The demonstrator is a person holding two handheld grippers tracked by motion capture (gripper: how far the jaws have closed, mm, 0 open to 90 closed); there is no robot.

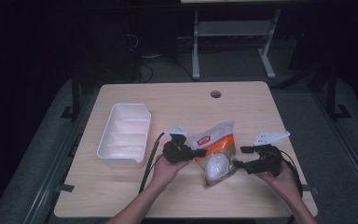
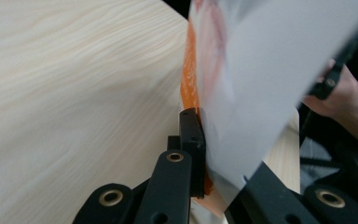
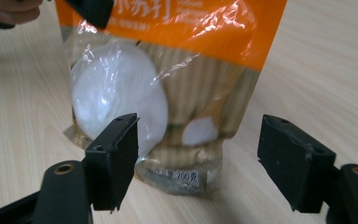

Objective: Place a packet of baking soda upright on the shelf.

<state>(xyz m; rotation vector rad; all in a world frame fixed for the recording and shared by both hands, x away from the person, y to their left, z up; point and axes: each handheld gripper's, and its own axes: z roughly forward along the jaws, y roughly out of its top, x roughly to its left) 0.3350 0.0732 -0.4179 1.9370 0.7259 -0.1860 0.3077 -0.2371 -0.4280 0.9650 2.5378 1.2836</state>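
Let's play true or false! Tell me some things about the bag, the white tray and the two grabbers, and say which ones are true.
1. The left gripper is shut on the bag. True: its jaws pinch the bag's edge.
2. The right gripper is clamped on the bag. False: its jaws stand open, one on each side of the bag's bottom, not touching it.
3. The bag has an orange top and a clear part showing something white inside. True.
4. The bag sits inside the white tray. False: the tray is apart from it, off to the left on the table.
5. The table is made of dark metal. False: its top is light wood.
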